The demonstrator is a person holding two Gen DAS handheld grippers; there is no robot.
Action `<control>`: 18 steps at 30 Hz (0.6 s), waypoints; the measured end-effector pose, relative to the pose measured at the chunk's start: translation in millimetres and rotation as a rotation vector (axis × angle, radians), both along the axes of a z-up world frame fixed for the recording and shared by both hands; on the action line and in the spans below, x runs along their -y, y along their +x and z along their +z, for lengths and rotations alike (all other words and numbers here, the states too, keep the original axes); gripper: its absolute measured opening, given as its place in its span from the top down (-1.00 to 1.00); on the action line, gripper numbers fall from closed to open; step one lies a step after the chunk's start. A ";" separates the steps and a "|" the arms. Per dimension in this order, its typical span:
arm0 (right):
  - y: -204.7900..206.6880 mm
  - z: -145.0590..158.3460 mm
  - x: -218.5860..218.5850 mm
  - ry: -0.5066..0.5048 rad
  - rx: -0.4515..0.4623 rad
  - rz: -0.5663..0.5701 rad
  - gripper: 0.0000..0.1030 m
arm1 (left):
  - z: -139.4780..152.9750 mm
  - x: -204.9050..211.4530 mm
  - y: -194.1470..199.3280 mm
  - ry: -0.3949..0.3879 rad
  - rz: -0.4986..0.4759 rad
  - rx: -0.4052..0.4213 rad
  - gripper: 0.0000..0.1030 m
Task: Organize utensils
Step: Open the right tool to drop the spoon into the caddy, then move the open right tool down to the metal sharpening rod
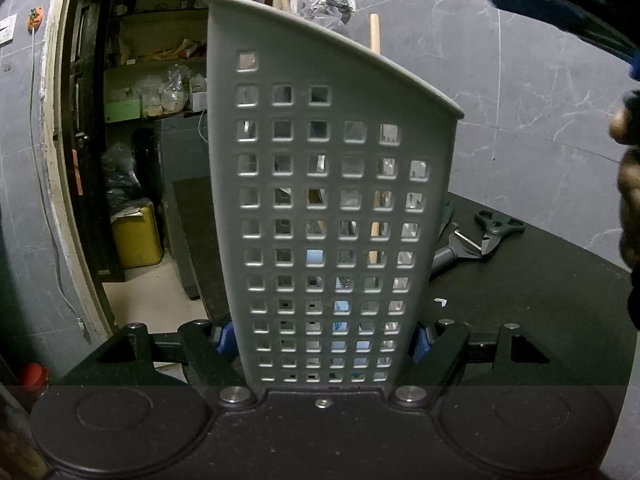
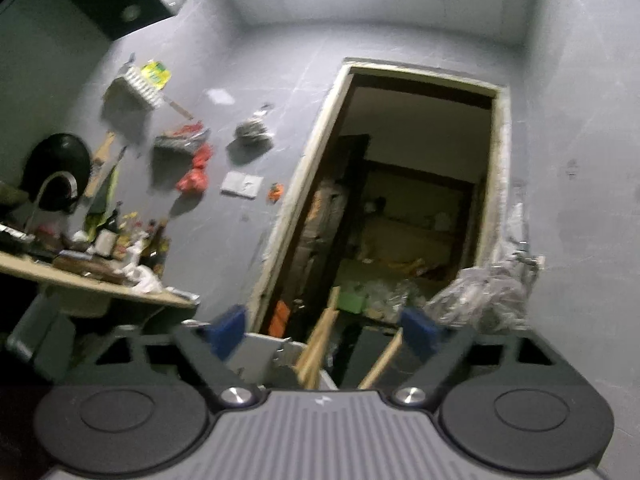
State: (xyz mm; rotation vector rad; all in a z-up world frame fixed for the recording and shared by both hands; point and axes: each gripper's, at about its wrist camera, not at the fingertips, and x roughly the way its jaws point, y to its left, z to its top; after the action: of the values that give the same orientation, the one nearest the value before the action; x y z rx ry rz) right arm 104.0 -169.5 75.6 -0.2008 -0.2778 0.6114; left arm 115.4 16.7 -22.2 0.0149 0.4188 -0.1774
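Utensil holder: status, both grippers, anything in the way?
Left gripper shut on grey utensil holder, upright. Right gripper open, above wooden handles, gripping nothing. Peeler and black tool loose on table.

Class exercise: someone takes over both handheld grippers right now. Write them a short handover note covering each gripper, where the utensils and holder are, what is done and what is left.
Left gripper: shut on the base of the grey perforated utensil holder, holding it upright on the black table.
Right gripper: open, nothing between its pads, pointing above the holder's rim.
Done: wooden-handled utensils stand in the holder.
Left: the grey-handled utensil and black-handled tool lie on the table beside the holder; they look like the next picks. Keep the left grip steady.
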 end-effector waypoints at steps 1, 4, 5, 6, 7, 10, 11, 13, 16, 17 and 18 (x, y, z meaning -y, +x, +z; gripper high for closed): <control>-0.3 -0.3 5.0 0.012 -0.001 -0.014 -0.93 | 0.2 0.1 0.0 0.001 0.000 0.000 -0.52; -1.1 -3.6 21.4 0.047 -0.006 -0.080 -0.99 | 0.5 0.0 0.5 0.001 0.001 0.000 -0.52; -1.7 -5.5 25.3 0.054 -0.011 -0.101 -0.99 | 0.6 0.1 0.4 0.000 0.001 0.000 -0.52; -1.3 -7.6 30.5 0.062 -0.021 -0.123 -0.99 | 0.5 0.1 0.4 0.002 0.001 0.000 -0.52; -0.8 -10.5 36.1 0.074 -0.034 -0.150 -0.99 | 0.5 0.0 0.4 0.002 0.001 0.000 -0.52; 0.2 -22.2 50.1 0.108 -0.079 -0.222 -1.00 | 0.5 -0.1 0.4 0.002 0.000 0.000 -0.52; 0.6 -26.7 54.3 0.121 -0.100 -0.242 -1.00 | 0.7 0.0 0.6 0.002 0.000 0.000 -0.52; 1.1 -37.3 63.7 0.159 -0.145 -0.278 -1.00 | 0.7 -0.1 0.6 0.002 -0.001 -0.001 -0.52; -0.1 -53.7 75.2 0.206 -0.214 -0.320 -1.00 | 0.9 0.7 1.3 0.003 -0.001 -0.001 -0.52; 0.2 -60.0 78.3 0.210 -0.241 -0.330 -1.00 | 0.9 0.8 1.4 0.004 -0.002 -0.001 -0.52; 0.4 -65.3 80.0 0.213 -0.261 -0.338 -1.00 | 0.9 0.9 1.3 0.004 -0.002 -0.001 -0.52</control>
State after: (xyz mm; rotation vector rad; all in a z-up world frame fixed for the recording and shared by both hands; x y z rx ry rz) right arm 104.4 -249.5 10.3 0.0389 -0.0517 0.2651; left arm 116.7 15.8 -21.3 0.0196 0.4202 -0.1789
